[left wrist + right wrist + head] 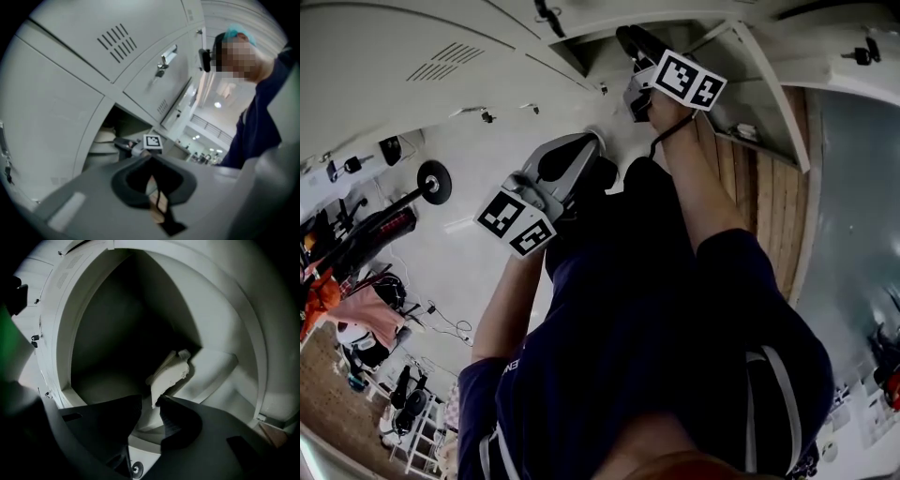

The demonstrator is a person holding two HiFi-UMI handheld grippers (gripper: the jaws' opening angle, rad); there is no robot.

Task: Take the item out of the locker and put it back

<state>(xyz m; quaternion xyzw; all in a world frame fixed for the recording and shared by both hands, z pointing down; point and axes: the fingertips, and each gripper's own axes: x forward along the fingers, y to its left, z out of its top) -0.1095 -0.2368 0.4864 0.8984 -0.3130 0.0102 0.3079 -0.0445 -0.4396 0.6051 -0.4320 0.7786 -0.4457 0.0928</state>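
Observation:
A white crumpled item [171, 371] lies inside the open locker [220, 310], leaning against its back corner. My right gripper [151, 401] reaches into that compartment. Its dark jaws stand apart, with the item's lower tip in the gap between them and not pressed. In the head view the right gripper [630, 42] is raised into the locker opening [581, 56]. My left gripper [591, 141] hangs lower, outside the locker, jaws together and empty. The left gripper view shows its jaws [151, 158] in front, with the white item [105, 140] beyond in the compartment.
Closed locker doors with vent slits [117, 40] and a latch handle [165, 58] surround the open compartment. The open door [769, 84] stands to the right, next to a wooden panel [769, 206]. A barbell [434, 181] lies on the floor at the left.

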